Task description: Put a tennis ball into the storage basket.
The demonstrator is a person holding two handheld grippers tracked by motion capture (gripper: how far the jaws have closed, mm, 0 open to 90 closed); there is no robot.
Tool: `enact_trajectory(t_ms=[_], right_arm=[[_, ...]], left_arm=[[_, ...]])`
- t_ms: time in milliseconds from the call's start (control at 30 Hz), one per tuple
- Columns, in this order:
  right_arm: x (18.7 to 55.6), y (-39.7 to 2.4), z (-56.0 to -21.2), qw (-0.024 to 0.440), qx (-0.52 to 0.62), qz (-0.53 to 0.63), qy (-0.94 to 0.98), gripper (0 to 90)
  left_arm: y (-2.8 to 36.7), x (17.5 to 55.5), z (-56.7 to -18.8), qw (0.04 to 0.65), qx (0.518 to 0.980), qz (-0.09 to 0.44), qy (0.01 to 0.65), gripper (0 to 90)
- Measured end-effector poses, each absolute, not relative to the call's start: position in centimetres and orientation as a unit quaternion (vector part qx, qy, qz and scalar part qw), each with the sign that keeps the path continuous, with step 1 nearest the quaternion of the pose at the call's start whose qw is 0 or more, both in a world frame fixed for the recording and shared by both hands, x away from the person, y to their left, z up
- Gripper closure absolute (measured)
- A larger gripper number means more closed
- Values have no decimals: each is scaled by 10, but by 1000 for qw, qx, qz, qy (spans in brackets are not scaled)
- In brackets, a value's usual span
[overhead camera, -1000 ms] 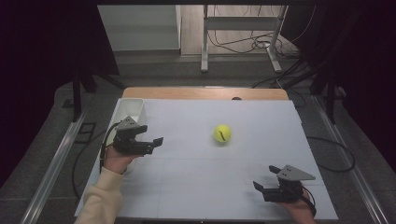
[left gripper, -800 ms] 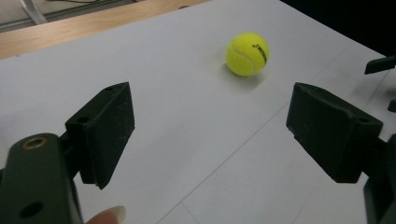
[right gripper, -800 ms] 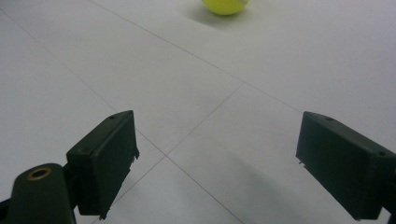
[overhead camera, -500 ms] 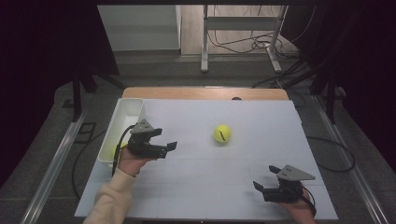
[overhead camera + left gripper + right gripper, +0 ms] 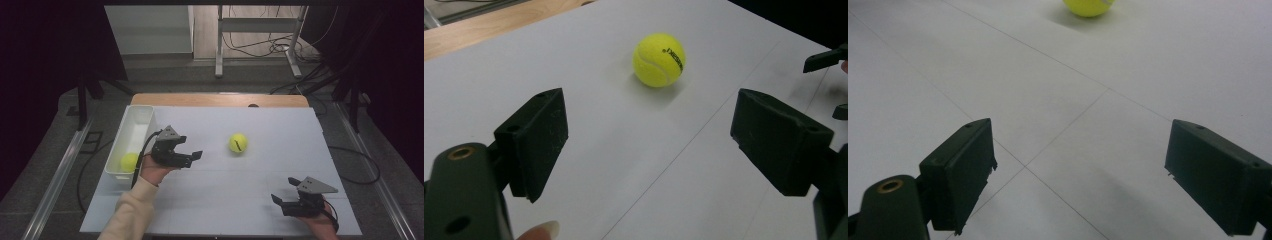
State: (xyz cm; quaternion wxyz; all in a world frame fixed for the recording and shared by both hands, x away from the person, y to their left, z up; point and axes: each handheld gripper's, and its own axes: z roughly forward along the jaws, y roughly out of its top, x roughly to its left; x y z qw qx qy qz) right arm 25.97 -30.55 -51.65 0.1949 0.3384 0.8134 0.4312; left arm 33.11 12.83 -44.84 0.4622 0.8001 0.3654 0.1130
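Tennis ball [image 5: 238, 143] rests free on the white table [image 5: 240, 200], near mid-surface, with nothing beside it to stop a roll. Left gripper [image 5: 192, 157] hangs above the table between the white bin [image 5: 137, 117] and that ball, jaws spread and empty, aimed towards it. A second ball [image 5: 129, 161] already lies inside the bin. Right gripper [image 5: 280, 201] sits well apart at the near right, jaws likewise spread with nothing between them.

Risks noted:
- One pad [image 5: 538, 140] meeting the ball first would likely nudge it away across the smooth surface.
- An off-centre closure could squeeze the round felt out sideways.
- A low approach may scrape the pads on the table.
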Motion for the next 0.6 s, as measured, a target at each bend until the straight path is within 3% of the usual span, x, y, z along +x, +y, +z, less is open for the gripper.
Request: enact_trajectory(t_ms=[600], right_arm=[[260,-306,-515,193,338,439,810,130]], left_arm=[[102,347,-450,459,803,101,366,164]])
